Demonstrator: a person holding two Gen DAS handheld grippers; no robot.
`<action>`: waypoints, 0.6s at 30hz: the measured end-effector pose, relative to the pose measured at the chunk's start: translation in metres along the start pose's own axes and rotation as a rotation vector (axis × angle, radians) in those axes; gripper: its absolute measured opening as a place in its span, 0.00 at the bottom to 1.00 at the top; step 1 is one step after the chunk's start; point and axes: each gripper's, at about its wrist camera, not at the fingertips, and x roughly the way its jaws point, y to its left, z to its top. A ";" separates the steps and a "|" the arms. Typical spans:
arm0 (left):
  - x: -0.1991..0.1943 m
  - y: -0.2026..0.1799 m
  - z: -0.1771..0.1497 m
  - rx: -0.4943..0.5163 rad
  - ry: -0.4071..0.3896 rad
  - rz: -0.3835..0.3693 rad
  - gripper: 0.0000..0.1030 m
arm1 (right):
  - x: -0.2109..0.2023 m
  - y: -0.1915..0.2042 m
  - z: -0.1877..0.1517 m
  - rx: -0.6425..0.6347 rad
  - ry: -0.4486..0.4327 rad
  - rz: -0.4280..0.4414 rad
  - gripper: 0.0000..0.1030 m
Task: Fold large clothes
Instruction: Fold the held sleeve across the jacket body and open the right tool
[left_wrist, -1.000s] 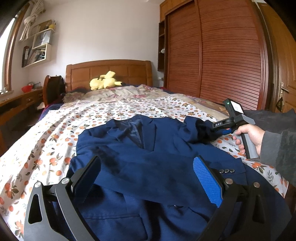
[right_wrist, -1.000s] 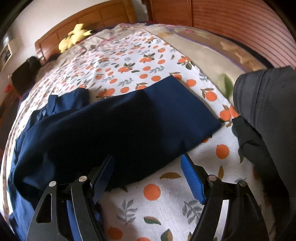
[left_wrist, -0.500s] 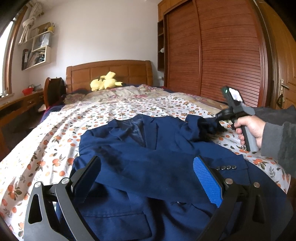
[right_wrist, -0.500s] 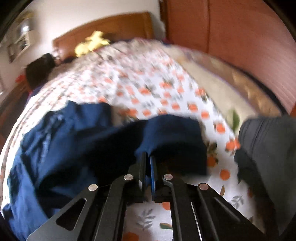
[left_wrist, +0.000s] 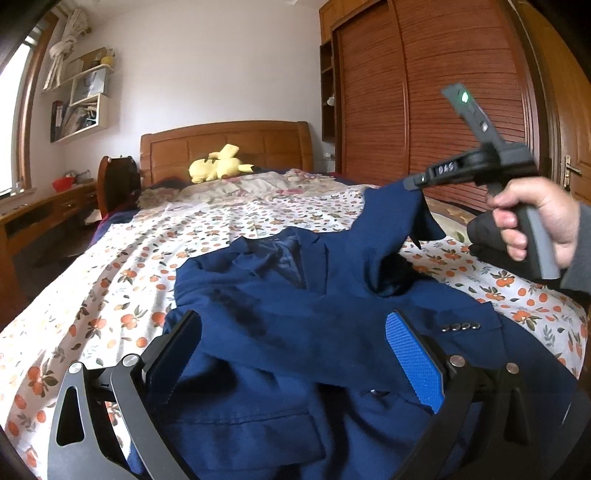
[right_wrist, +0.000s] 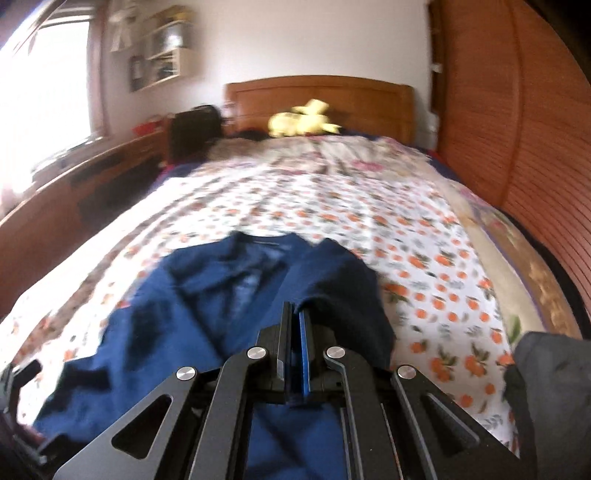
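Bedspread (left_wrist: 122, 280) with orange print covers bed beside wooden wardrobe (left_wrist: 436, 110).

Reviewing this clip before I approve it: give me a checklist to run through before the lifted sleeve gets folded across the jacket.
1. Right gripper shut on the navy blue suit jacket's sleeve: ok.
2. Sleeve lifted off the orange-flowered bedsheet: ok.
3. Left gripper open, holding nothing: ok.
4. Jacket body flat: not ok, wrinkled.
5. Other sleeve already laid across the front, buttoned cuff showing: ok.
6. Grip depth on cloth: cannot tell.
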 end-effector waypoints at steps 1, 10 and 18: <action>-0.001 0.003 -0.001 -0.001 0.002 0.006 0.97 | -0.003 0.011 -0.001 -0.019 0.003 0.017 0.03; -0.006 0.019 -0.008 -0.014 0.013 0.049 0.97 | -0.001 0.078 -0.047 -0.141 0.129 0.097 0.03; -0.005 0.024 -0.015 -0.007 0.038 0.062 0.97 | 0.001 0.082 -0.089 -0.138 0.218 0.114 0.05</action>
